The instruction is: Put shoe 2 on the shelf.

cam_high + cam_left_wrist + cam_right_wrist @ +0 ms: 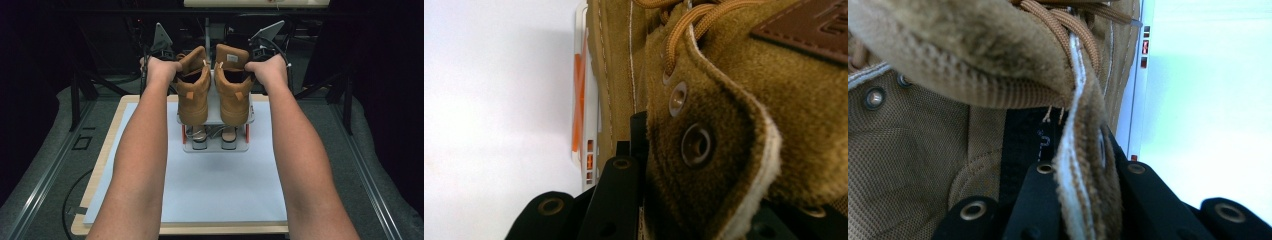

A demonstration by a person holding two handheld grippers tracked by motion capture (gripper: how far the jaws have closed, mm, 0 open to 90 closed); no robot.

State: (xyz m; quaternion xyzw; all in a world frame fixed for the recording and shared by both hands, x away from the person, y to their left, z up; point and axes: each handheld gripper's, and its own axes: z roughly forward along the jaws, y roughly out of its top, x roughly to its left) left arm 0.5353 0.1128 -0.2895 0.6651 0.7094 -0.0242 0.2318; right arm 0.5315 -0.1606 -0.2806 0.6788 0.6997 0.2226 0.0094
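Observation:
Two tan lace-up boots stand on the top shelf of a small grey shoe rack (215, 146) at the far middle of the table. My left gripper (166, 55) is shut on the eyelet flap of the left boot (192, 92). In the left gripper view the flap (719, 150) fills the space beside one black jaw of the left gripper (684, 170). My right gripper (261, 52) is shut on the collar edge of the right boot (232, 87). In the right gripper view the right gripper (1088, 167) pinches that white-trimmed edge (1083, 190) between both jaws.
The rack stands on a white mat (220, 190) over a wooden tabletop (105, 150). A pair of lighter shoes (200, 135) sits on its lower shelf. Dark frame legs (75, 100) flank the table on both sides. The rack's white and orange side (583, 100) lies close to the left jaws.

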